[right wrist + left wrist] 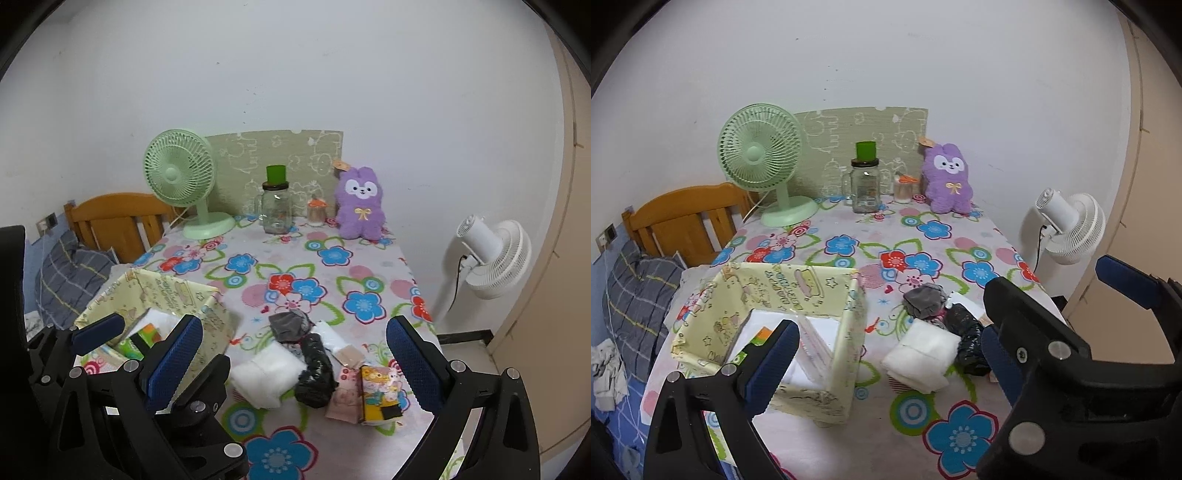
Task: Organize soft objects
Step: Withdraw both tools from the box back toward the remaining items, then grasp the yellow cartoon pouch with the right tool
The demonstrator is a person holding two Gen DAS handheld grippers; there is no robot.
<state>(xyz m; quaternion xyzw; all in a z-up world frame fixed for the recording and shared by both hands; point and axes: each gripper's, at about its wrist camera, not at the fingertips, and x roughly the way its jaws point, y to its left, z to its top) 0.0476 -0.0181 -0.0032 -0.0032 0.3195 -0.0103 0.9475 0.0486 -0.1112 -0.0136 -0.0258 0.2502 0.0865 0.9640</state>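
Note:
A pale yellow fabric box stands at the front left of the floral table, with white cloth and a green-orange packet inside. To its right lie a folded white cloth, a black bundle and a grey cloth. The right wrist view shows the same white cloth, the black bundle, a pink packet and a yellow cartoon packet. My left gripper is open above the box's right wall and the white cloth. My right gripper is open over the pile, holding nothing.
A purple plush, a glass jar with a green lid, a small jar and a green desk fan line the back edge. A white standing fan is beyond the table's right edge. A bed with a wooden headboard lies left.

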